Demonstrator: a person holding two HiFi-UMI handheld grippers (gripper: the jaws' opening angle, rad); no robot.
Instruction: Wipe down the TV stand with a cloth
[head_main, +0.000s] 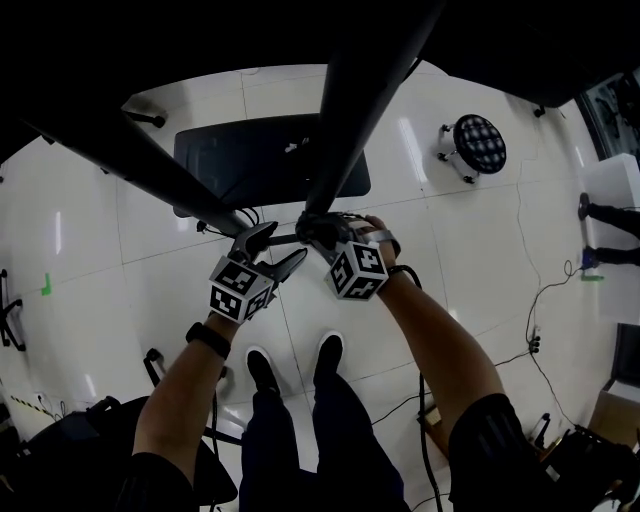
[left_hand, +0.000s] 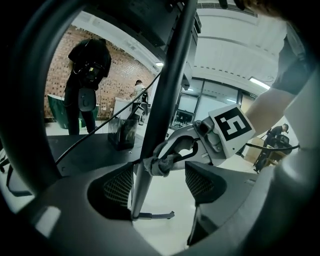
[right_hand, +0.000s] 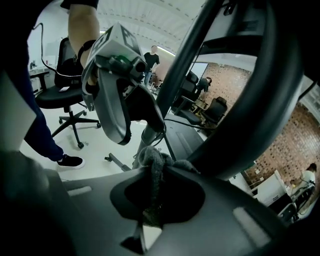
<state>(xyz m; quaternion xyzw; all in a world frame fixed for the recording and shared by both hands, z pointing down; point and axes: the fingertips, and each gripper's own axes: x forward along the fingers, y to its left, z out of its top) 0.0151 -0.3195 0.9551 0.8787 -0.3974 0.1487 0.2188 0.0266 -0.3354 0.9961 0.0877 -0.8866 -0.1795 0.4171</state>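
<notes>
Forward and down reach both forearms, wrists nearly touching at the TV stand's slanted black metal pole (head_main: 352, 110). The right gripper (head_main: 322, 232) has its 2 jaws clamped on a crumpled grey cloth (right_hand: 152, 161), which is pressed against the pole. The left gripper (head_main: 277, 250) gapes wide, straddling the pole, holding nothing.

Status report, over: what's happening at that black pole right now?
Right gripper shut on grey cloth, cloth against stand pole. Left gripper open, empty, close by the pole. No obstruction seen.
</notes>
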